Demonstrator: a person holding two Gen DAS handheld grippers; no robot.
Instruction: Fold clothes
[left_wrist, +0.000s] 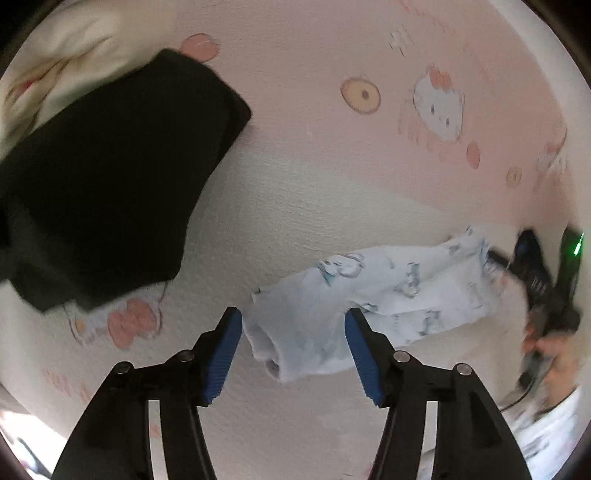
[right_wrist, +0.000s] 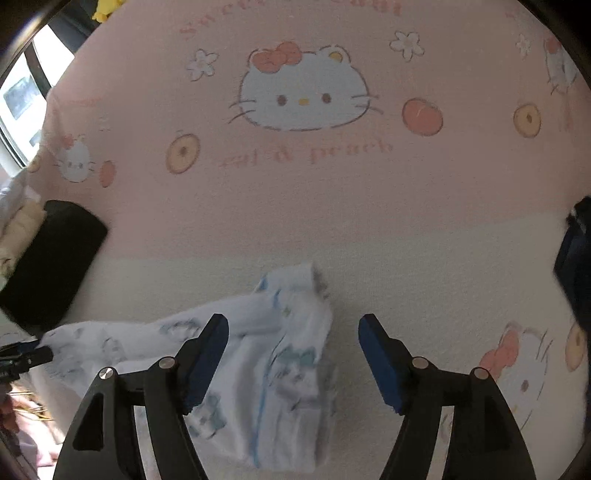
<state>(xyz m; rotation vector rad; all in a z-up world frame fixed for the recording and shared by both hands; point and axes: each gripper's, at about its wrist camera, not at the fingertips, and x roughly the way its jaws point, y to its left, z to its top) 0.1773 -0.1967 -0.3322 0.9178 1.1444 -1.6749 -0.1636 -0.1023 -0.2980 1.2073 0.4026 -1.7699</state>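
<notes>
Both the left gripper (left_wrist: 293, 319) and the right gripper (right_wrist: 293, 326) stand wide and empty above the white printed garment (left_wrist: 369, 295), right of the black folded cloth (left_wrist: 110, 173).

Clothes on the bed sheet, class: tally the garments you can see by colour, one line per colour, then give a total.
Black folded garment: 1
White garment with pale blue print: 1
Dark blue garment at the right edge of the right wrist view: 1
Total: 3
</notes>
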